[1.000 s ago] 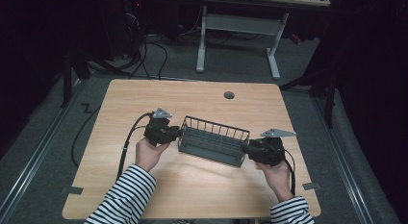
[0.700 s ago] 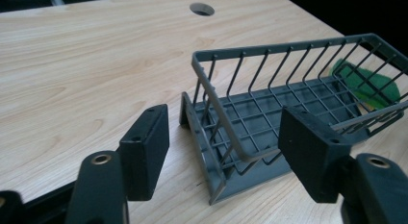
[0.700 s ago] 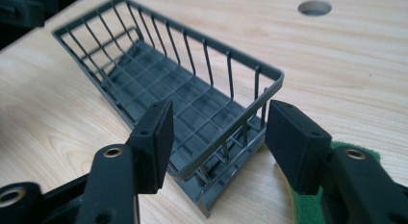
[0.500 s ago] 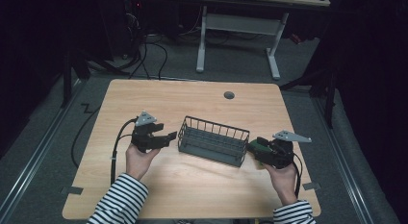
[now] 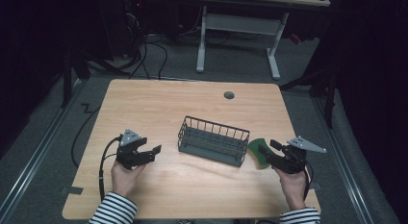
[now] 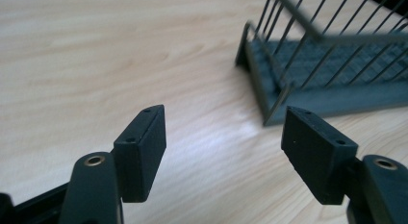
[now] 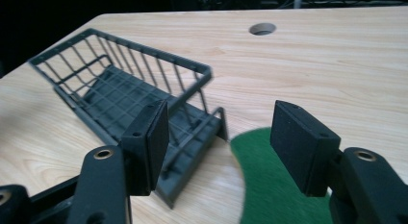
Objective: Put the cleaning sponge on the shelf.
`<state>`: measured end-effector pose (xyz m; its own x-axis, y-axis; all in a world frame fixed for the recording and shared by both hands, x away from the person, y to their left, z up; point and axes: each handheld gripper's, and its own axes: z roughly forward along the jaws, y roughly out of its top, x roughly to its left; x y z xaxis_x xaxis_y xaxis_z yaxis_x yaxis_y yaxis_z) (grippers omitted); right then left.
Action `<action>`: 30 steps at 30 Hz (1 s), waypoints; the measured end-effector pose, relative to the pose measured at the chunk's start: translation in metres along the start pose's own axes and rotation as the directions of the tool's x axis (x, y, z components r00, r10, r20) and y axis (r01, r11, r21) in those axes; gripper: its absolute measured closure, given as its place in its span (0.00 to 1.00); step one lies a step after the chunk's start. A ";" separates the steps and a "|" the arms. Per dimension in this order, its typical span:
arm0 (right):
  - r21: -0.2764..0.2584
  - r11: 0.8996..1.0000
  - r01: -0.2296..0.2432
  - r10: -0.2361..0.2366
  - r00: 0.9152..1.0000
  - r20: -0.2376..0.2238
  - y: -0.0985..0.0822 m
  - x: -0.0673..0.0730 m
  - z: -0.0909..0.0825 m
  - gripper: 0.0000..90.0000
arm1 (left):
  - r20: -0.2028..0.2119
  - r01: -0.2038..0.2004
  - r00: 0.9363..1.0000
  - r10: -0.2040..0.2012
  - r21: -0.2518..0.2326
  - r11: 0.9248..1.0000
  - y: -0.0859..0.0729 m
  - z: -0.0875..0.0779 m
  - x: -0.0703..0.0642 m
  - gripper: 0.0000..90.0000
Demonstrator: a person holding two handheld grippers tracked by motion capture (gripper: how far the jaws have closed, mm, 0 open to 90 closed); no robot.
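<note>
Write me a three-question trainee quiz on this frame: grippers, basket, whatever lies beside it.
1. True or false: the left gripper grips the wire basket.
2. What lies on the table at the basket's end nearest the right gripper?
3. The basket holds: A) a sponge B) nothing C) a cup.

Key:
1. False; its jaws stand open, apart from the basket.
2. A green scouring pad.
3. B.
</note>
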<state>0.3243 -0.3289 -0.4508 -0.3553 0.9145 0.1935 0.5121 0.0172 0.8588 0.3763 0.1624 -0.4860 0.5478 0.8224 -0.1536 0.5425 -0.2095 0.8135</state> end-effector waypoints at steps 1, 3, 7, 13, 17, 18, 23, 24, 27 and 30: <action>0.001 1.000 -0.007 0.007 1.000 0.006 -0.001 -0.002 -0.001 0.43 | -0.005 0.006 1.000 -0.006 0.007 1.000 -0.005 0.001 0.001 0.37; 0.002 1.000 -0.013 0.013 1.000 0.010 -0.003 -0.005 -0.001 0.42 | -0.014 0.008 1.000 -0.007 0.018 1.000 -0.009 0.002 0.002 0.37; 0.012 0.999 -0.032 0.032 0.999 0.032 -0.009 -0.013 0.000 0.41 | -0.041 0.023 0.999 -0.021 0.045 0.999 -0.023 0.007 0.003 0.37; 0.061 0.997 -0.044 0.039 0.996 0.080 -0.018 -0.024 0.006 0.39 | -0.094 -0.006 0.995 0.015 0.093 0.996 -0.035 0.018 0.001 0.36; 0.084 0.995 -0.052 0.042 0.993 0.110 -0.022 -0.030 0.012 0.37 | -0.128 -0.047 0.990 0.062 0.115 0.992 -0.038 0.025 -0.001 0.36; 0.089 0.995 -0.053 0.043 0.993 0.112 -0.022 -0.030 0.013 0.36 | -0.133 -0.053 0.989 0.070 0.131 0.990 -0.040 0.029 -0.001 0.36; 0.156 0.987 -0.021 -0.003 0.989 0.150 -0.024 -0.030 0.025 0.30 | -0.141 -0.058 0.987 0.076 0.125 0.990 -0.042 0.029 -0.002 0.34; 0.163 0.987 -0.012 -0.013 0.988 0.151 -0.024 -0.031 0.028 0.29 | -0.141 -0.058 0.987 0.076 0.125 0.990 -0.042 0.029 -0.002 0.34; 0.186 0.983 -0.009 -0.021 0.987 0.161 -0.025 -0.031 0.037 0.26 | -0.137 -0.054 0.988 0.071 0.125 0.991 -0.042 0.029 -0.002 0.34; 0.195 0.981 -0.012 -0.021 0.985 0.169 -0.024 -0.032 0.043 0.25 | -0.138 -0.054 0.988 0.071 0.125 0.991 -0.042 0.029 -0.002 0.34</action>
<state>0.3571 -0.3411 -0.4985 -0.2289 0.9691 0.0923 0.6594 0.0846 0.7470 0.3711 0.1539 -0.5360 0.4920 0.8704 -0.0164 0.5876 -0.3182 0.7440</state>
